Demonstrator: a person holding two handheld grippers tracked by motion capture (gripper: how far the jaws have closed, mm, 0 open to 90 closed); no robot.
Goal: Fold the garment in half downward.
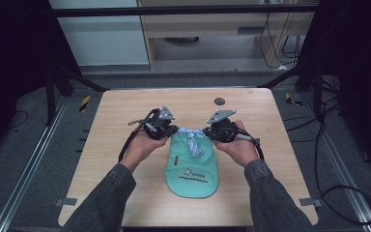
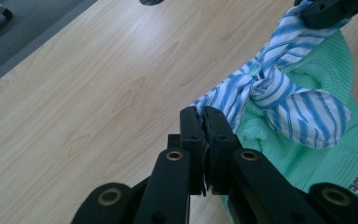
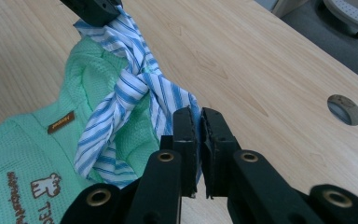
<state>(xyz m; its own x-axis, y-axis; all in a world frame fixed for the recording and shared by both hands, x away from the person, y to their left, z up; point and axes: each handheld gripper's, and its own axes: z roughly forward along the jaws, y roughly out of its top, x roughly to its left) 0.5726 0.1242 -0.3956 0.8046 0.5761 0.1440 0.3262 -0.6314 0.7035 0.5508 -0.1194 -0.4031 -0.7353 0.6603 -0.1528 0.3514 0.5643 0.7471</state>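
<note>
Sleeves (image 1: 107, 198), dark denim, two; enter from the near edge of the high view, one forearm to each side of the garment.

Garment (image 1: 192, 169), mint-green waffle knit, small; lies flat at the middle of the table (image 1: 125, 125), hem toward the person, printed figure and lettering near the hem, small brown label on the chest.

Striped tie (image 1: 192, 140), blue-and-white cloth; knotted once at the garment's collar, one tail hanging over the green fabric, both ends drawn out sideways.

Left tongs (image 2: 204, 122): jaws together, clamped on the tie's left end, just off the garment's collar edge.

Right tongs (image 3: 196, 122): jaws together, clamped on the tie's right end, beside the collar.

Both tongs held level with the collar, near each other, knot between them.

Round grommet (image 1: 219, 101), dark; set in the table beyond the right tongs, apart from the garment.
</note>
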